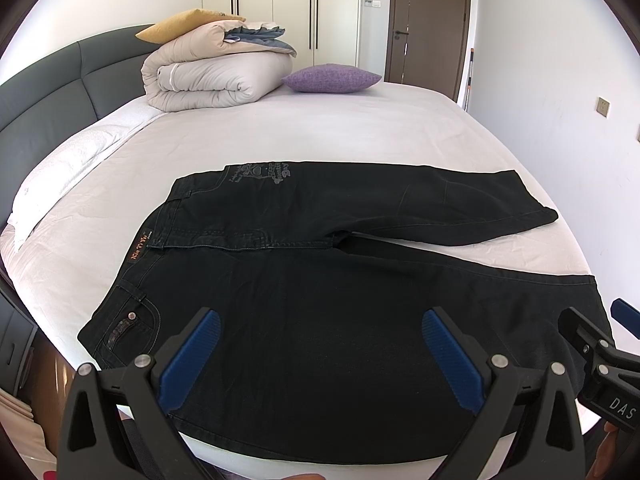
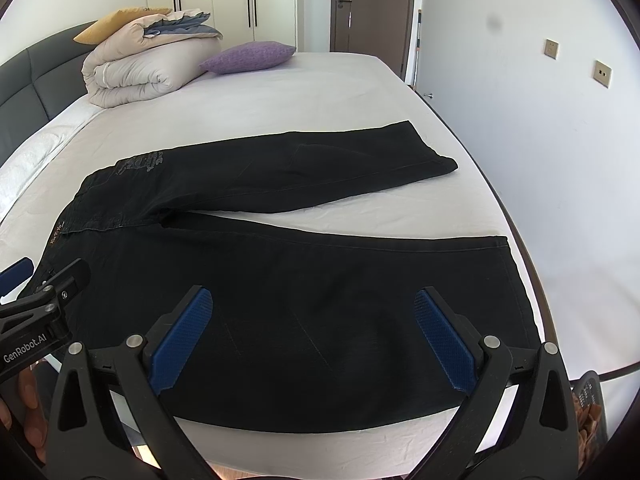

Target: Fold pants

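- Black pants are lying flat on the bed, legs apart.
- Left hand-held gripper is hovering wide open, empty, above the near leg.
- Right hand-held gripper is doing likewise.

Bed: one. Black pants: one pair, two legs. Folded duvet: one. Pillows: two, purple and yellow. Wall plates, upper right: two.

Folded duvet, purple pillow, yellow pillow — grey headboard, brown door.
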`<state>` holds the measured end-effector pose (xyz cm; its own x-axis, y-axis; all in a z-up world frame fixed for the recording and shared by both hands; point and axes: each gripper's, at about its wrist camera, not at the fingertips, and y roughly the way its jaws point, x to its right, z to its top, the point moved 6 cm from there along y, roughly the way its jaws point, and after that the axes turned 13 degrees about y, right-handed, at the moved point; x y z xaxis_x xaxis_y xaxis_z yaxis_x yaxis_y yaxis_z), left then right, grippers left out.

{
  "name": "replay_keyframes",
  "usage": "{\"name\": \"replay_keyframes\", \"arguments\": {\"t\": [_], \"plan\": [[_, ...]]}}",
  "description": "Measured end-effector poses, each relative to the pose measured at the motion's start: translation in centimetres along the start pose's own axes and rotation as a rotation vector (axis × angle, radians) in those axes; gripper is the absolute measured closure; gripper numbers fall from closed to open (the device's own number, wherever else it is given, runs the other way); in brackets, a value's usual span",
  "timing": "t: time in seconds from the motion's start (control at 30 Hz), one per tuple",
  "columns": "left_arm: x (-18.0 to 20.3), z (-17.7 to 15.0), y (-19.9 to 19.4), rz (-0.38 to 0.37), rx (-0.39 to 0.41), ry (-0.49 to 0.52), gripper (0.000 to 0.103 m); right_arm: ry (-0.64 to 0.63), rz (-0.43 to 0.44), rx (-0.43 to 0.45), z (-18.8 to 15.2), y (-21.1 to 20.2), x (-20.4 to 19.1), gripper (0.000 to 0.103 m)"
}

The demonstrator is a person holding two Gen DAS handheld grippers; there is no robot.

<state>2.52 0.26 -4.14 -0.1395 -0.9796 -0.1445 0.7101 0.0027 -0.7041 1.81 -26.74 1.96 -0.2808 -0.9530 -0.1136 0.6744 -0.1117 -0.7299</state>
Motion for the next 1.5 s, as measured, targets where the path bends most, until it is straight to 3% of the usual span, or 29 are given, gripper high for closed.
{"name": "replay_keyframes", "arguments": {"t": [0.8, 1.0, 1.1, 1.23, 1.33, 1.43, 1.5], "plan": [[-2.2, -2.4, 1.4, -0.018, -0.019, -0.016, 0.0, -0.014, 0.003, -0.016, 0.0, 0.9, -0.5, 0.0], [-2.8, -1.6, 2.8, -0.071, 0.039, 0.057, 0.0, -0.031, 0.038, -0.033, 0.4, 2.0, -1.4, 0.0], [-3.6, -1.5, 4.4, -0.095, -0.037, 0.088, 0.0, -0.049, 0.093, -0.041, 0.9, 2.7, -2.3, 0.0], [-6.6, 0.3, 6.4, -0.103, -0.04, 0.109, 0.0, -0.097, 0.174, -0.054, 2.1, 3.9, -3.8, 0.0], [-10.3, 3.2, 8.8, -0.057, -0.009, 0.192, 0.0, -0.141, 0.232, -0.07, 3.4, 5.1, -4.5, 0.0], [-13.5, 6.5, 12.7, -0.034, -0.041, 0.301, 0.0, -0.163, 0.281, -0.09, 4.8, 6.5, -4.9, 0.0], [-15.6, 8.4, 15.8, -0.1, -0.081, 0.327, 0.0, -0.167, 0.311, -0.1, 5.8, 7.5, -4.7, 0.0]]}}
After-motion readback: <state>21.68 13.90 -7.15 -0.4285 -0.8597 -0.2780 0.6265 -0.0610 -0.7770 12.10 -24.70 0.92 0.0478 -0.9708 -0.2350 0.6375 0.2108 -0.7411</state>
